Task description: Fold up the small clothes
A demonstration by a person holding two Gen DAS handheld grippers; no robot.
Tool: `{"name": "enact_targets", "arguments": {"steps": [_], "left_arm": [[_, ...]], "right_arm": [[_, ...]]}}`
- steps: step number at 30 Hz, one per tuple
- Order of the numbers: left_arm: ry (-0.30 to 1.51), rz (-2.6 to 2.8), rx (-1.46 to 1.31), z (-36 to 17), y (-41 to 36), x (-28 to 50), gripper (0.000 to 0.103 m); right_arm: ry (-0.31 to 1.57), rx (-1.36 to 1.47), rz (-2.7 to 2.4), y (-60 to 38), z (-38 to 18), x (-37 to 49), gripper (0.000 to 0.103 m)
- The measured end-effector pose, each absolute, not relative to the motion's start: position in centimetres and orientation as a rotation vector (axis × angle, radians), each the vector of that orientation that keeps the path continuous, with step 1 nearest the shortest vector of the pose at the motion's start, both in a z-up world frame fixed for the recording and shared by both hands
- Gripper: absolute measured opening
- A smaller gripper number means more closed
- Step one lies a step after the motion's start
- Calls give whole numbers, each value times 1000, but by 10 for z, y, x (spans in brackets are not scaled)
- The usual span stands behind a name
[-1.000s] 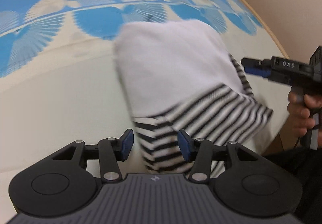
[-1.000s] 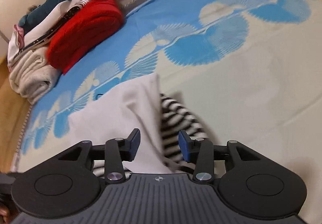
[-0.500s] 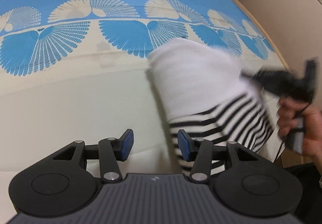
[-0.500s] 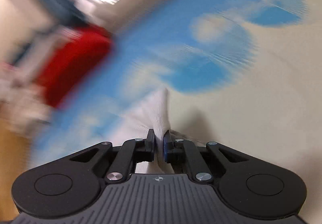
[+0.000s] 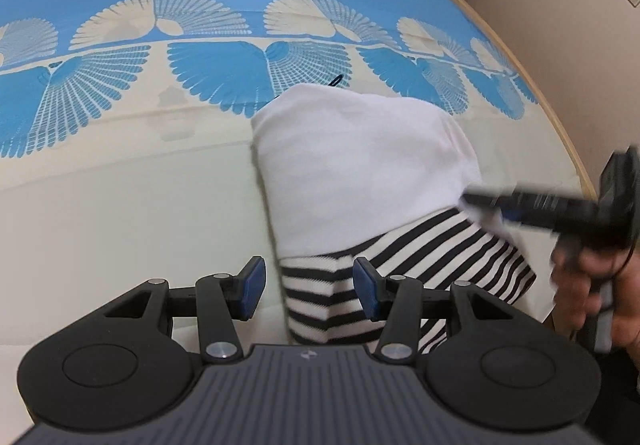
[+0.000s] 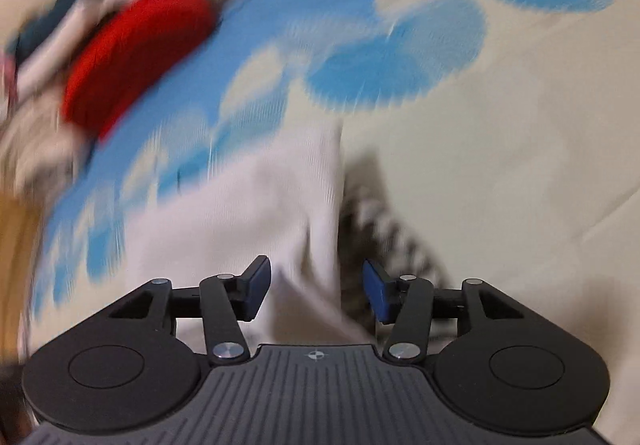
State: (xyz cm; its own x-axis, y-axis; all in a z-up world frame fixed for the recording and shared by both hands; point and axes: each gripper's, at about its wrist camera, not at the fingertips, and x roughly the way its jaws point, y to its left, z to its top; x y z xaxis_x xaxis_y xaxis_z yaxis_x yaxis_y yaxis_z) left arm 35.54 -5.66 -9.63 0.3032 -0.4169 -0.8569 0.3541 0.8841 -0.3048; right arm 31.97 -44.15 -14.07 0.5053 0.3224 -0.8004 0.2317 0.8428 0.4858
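A small garment lies folded on the bed: a white part (image 5: 360, 165) over a black-and-white striped part (image 5: 420, 257). My left gripper (image 5: 308, 277) hovers open above the striped near corner, its pads clear of the cloth. The right gripper (image 5: 500, 203), blurred and held by a hand (image 5: 580, 293), sits at the garment's right edge. In the right wrist view the right gripper (image 6: 316, 277) has its jaws opening. A white fold (image 6: 320, 225) stands loose between them, and the striped cloth (image 6: 384, 221) lies just to the right.
The bed sheet (image 5: 120, 205) is cream near me and blue with fan prints farther off. A red blanket (image 6: 136, 45) and a blurred pile lie at the far end. The bed's wooden edge (image 5: 560, 125) curves along the right, with a wall behind it.
Half a second ago the right gripper was shut on the white fold; now its jaws stand apart and the fold is free. The left gripper has stayed open over the striped corner.
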Motion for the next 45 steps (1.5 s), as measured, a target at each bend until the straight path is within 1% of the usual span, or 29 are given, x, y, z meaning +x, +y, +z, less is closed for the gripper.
{"name": "enact_targets", "arguments": {"steps": [1,2,3,7,8,9,11,14,16,17,19,21,22,23,24,25,26,29,30,32,34,36,37,38,39,41,45], "left_arm": [[1156,-510,-67,-97,-59,356,53],[1157,-509,-72,-98,-62,357,53],[1155,-508,-78,-98,-65,357,53],[1135,-548,-102,-98,-79,356,53],[1129,-574,-107,-98,-84,355,53],[1129,-604,-111,-100,-88,354,56],[1147,-637,-92,-109,-98,352,58],[1199,-583,55,-133,-113,349,59],[1222,-567,59,-138,-111,351,60],[1229,-563,24,-135,-107,354,60],[1208,-549,-43,-125,-96,358,61],[1171,-535,-96,-114,-86,363,61],[1160,-525,-129,-110,-81,366,61],[1154,-511,-164,-109,-78,370,62],[1151,-489,-203,-109,-73,374,64],[1152,-467,-232,-111,-70,379,65],[1156,-440,-261,-113,-68,382,69],[1182,-377,-352,-123,-63,398,74],[1193,-360,-383,-128,-61,402,77],[1210,-330,-427,-136,-59,409,82],[1228,-305,-481,-146,-54,414,84],[1232,-304,-545,-155,-49,419,85],[1242,-302,-575,-161,-48,422,86],[1254,-298,-603,-168,-47,424,86],[1253,-308,-635,-173,-47,425,88],[1263,-327,-677,-185,-50,429,89],[1263,-370,-733,-203,-57,431,90]], "right_arm": [[1087,567,84,-438,-145,318,50],[1090,542,94,-438,-146,314,25],[1075,547,116,-437,-146,314,7],[931,657,89,-461,-126,301,4],[935,652,66,-463,-127,299,4],[957,638,36,-465,-131,299,3],[1028,618,-16,-467,-141,300,3],[1112,554,-68,-464,-154,306,1],[1116,495,-110,-465,-152,306,4],[1079,498,-125,-467,-144,302,5],[942,526,-95,-472,-122,293,6],[821,520,27,-468,-97,283,12],[794,509,106,-463,-90,280,15],[795,500,202,-456,-88,278,25],[828,497,302,-447,-91,279,31],[881,482,384,-437,-97,279,31],[939,441,433,-426,-104,279,31],[1176,174,401,-399,-144,279,32],[1220,176,401,-401,-153,280,33],[1228,259,397,-414,-150,285,33],[1221,289,363,-425,-146,285,31],[1156,306,344,-432,-134,282,34],[1107,337,329,-440,-128,279,37],[1056,375,294,-448,-125,281,51],[1015,413,237,-458,-127,287,69],[998,451,115,-470,-134,294,82],[1127,527,90,-479,-166,309,80]]}}
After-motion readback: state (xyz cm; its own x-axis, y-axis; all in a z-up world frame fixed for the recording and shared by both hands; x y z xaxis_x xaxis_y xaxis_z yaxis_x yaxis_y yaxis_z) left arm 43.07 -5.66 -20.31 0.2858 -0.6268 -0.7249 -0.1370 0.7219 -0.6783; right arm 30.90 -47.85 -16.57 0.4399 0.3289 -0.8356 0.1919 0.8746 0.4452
